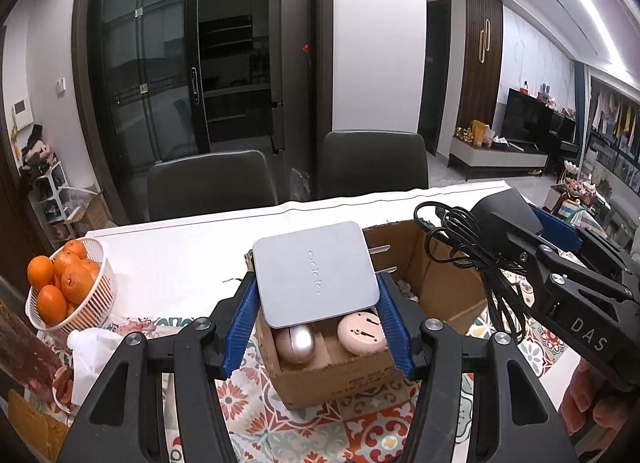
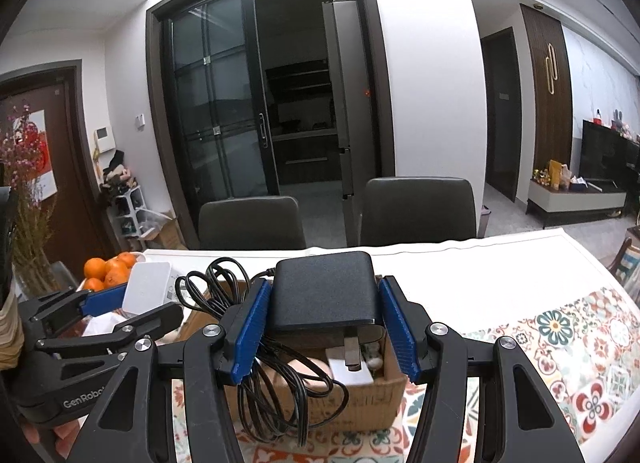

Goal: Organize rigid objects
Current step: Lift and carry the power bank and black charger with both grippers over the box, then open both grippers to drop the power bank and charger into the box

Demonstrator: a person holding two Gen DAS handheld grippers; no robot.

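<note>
Left gripper [image 1: 318, 303] clamps the grey charger [image 1: 316, 273]; right gripper [image 2: 322, 323] clamps the black adapter [image 2: 326, 291], its cable [image 2: 276, 391] dangling. Both hang over the cardboard box [image 1: 340, 379]. Feed cable in first, keep prongs off the pink cases [image 1: 362, 333].

Basket of oranges [image 1: 66, 283] near two dark chairs [image 1: 212, 187].

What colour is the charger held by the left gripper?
Light grey charger, clamped in the left gripper; the left wrist view shows it best.
</note>
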